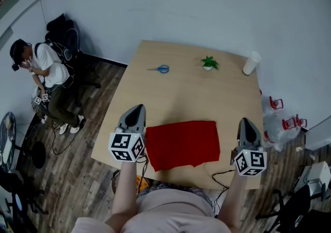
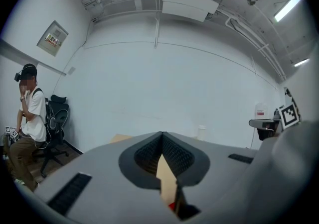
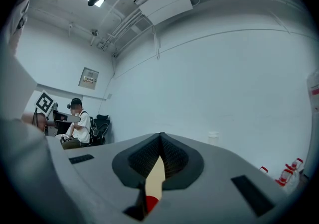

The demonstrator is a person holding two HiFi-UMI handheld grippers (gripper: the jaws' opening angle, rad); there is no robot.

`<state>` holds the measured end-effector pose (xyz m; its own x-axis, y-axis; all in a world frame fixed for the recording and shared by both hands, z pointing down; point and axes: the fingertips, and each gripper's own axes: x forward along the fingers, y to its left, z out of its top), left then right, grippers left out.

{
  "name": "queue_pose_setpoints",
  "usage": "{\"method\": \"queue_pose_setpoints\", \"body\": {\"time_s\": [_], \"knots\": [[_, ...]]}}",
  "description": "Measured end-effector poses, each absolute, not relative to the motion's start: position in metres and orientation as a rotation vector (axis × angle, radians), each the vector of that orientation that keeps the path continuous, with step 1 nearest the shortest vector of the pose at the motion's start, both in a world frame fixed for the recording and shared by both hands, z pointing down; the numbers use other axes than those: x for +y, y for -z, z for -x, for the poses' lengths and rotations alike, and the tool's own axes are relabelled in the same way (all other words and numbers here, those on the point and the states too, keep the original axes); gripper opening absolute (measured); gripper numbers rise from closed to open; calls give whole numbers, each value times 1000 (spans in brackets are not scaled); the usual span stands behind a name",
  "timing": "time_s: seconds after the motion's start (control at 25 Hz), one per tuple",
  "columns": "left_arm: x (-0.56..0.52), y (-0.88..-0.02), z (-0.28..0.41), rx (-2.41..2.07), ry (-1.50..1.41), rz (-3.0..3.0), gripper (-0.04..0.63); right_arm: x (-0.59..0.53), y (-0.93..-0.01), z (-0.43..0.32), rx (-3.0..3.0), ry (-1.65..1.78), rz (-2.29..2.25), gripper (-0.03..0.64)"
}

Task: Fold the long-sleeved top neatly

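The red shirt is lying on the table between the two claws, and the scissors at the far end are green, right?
No. The scissors are blue, as the head view shows. The red shirt does lie on the table between the left claw and right claw.

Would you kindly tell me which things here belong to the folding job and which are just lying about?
Job: red top on the table; left gripper, shut and empty; right gripper, shut and empty.
Lying about: blue-handled scissors; small green plant; white cup.
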<state>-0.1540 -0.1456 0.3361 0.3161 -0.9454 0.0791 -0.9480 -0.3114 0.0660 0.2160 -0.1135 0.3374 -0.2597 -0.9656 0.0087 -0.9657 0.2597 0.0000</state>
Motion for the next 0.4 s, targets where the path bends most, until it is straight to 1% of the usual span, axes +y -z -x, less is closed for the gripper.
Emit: {"method": "queue_pose_setpoints", "body": {"time_s": [0.4], "knots": [[-146, -340, 153, -1767, -54, -2467, 2, -112, -337, -215, -2489, -12, -1904, 8]]}}
